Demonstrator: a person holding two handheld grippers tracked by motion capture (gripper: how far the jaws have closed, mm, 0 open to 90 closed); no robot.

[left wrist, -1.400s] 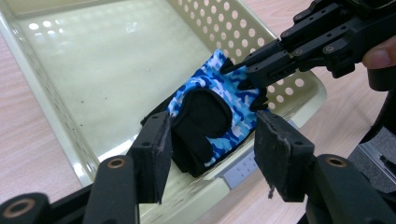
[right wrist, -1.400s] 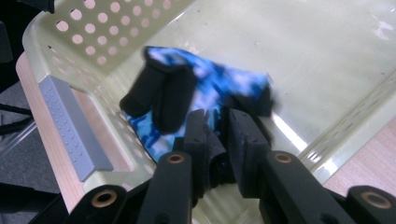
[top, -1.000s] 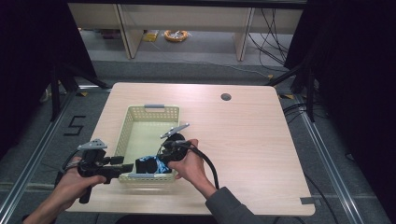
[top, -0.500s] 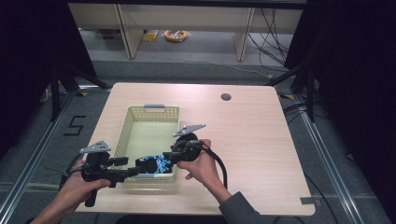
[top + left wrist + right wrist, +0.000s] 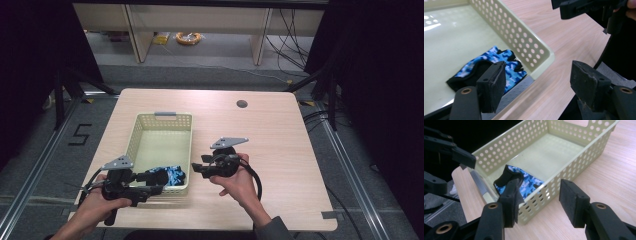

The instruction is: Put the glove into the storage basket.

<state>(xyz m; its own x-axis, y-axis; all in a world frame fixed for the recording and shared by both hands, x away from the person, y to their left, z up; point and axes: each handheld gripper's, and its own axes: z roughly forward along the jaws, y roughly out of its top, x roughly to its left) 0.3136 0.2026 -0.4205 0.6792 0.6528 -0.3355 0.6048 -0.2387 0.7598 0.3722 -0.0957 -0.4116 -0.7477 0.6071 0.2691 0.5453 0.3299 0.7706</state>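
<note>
Blue camouflage glove (image 5: 169, 175) is deposited at the 6 o'clock end of the perforated basket (image 5: 159, 119), left gripper (image 5: 537, 80) and right gripper (image 5: 540, 200) just opened, empty; withdrawal is judged next.

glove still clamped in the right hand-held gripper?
No: in the right gripper view the right hand-held gripper is open and empty, and the blue camo glove lies in the basket.

The glove (image 5: 167, 175) lies in the basket's (image 5: 162, 120) near corner, on the table (image 5: 280, 130).
</note>
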